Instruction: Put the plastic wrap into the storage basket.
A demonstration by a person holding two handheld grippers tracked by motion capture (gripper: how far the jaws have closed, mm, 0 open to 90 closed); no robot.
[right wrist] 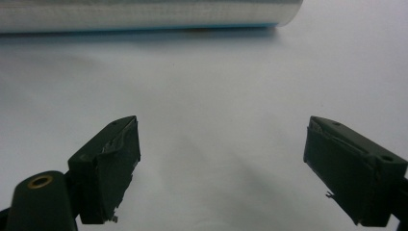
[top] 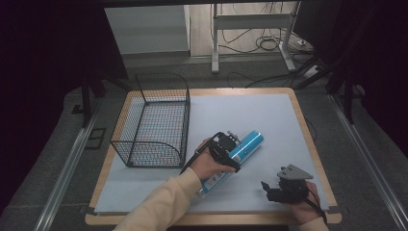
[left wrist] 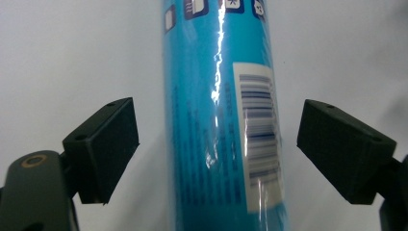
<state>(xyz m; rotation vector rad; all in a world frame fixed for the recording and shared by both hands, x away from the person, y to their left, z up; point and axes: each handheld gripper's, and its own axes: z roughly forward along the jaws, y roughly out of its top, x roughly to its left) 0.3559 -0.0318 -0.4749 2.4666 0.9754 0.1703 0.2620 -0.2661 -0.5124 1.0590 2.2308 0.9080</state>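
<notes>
i have the blue tube (top: 239,153) as my landmark: it lies on its side on the white sheet (top: 255,115) that covers the table, running at a slant, its far end pointing away from me and to the right, its near end toward the table's front edge. my left gripper (top: 225,145) sits right over the middle of the tube, held in the left hand (top: 208,163) just to the tube's near left. in the left gripper view its gripper (left wrist: 217,150) straddles the tube (left wrist: 219,120), the jaws spread wide, one black pad (left wrist: 111,144) on each flank with clear gaps of white sheet between pad and tube, so nothing is gripped; a barcode label faces up on the tube. the wire basket (top: 154,122) stands left of the tube, near but apart from it, on the left part of the table. my right gripper (top: 284,185) rests to the right of the tube's near end, well apart from it, close to the table's front edge. in the right gripper view its gripper (right wrist: 222,166) has its jaws wide apart with only bare sheet between them, and the tube (right wrist: 144,14) lies across the top beyond them.
</notes>
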